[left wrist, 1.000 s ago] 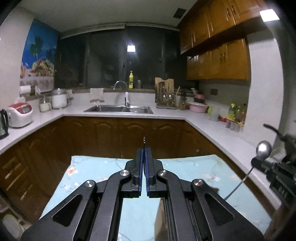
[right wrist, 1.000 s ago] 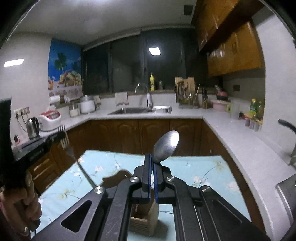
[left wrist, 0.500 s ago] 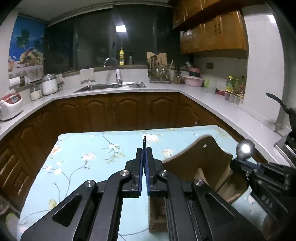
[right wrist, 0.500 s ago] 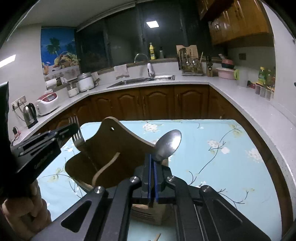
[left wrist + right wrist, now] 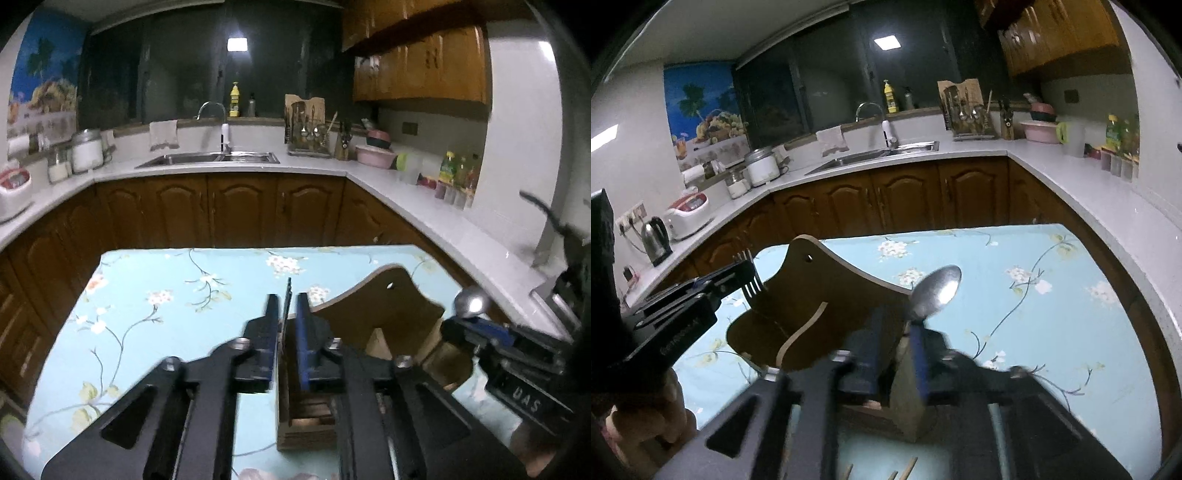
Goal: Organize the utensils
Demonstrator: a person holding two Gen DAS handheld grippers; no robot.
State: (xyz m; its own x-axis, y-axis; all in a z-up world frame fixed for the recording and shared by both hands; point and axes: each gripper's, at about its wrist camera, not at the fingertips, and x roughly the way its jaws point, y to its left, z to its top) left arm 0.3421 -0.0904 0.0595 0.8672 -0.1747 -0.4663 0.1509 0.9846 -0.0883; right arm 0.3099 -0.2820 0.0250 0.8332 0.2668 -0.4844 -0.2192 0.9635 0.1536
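A wooden utensil holder (image 5: 388,314) with a tall shaped back stands on the flowered blue tablecloth (image 5: 166,314); it also shows in the right wrist view (image 5: 820,306). My left gripper (image 5: 286,325) has opened, and a metal fork (image 5: 288,295) stands loose between its jaws, above a holder compartment. The fork's tines show in the right wrist view (image 5: 753,288). My right gripper (image 5: 897,339) has opened too, and a metal spoon (image 5: 938,291) leans against its right finger above the holder. The spoon's bowl shows in the left wrist view (image 5: 471,302).
Brown cabinets under a white counter (image 5: 424,206) wrap around the table. A sink (image 5: 210,158), jars, a rice cooker (image 5: 687,218), a kettle (image 5: 655,236) and bottles stand on the counter. Thin wooden sticks (image 5: 905,470) show at the bottom of the right wrist view.
Both grippers have come down over the holder and their jaws have parted. The fork and spoon now stand loose between the jaws rather than clamped.
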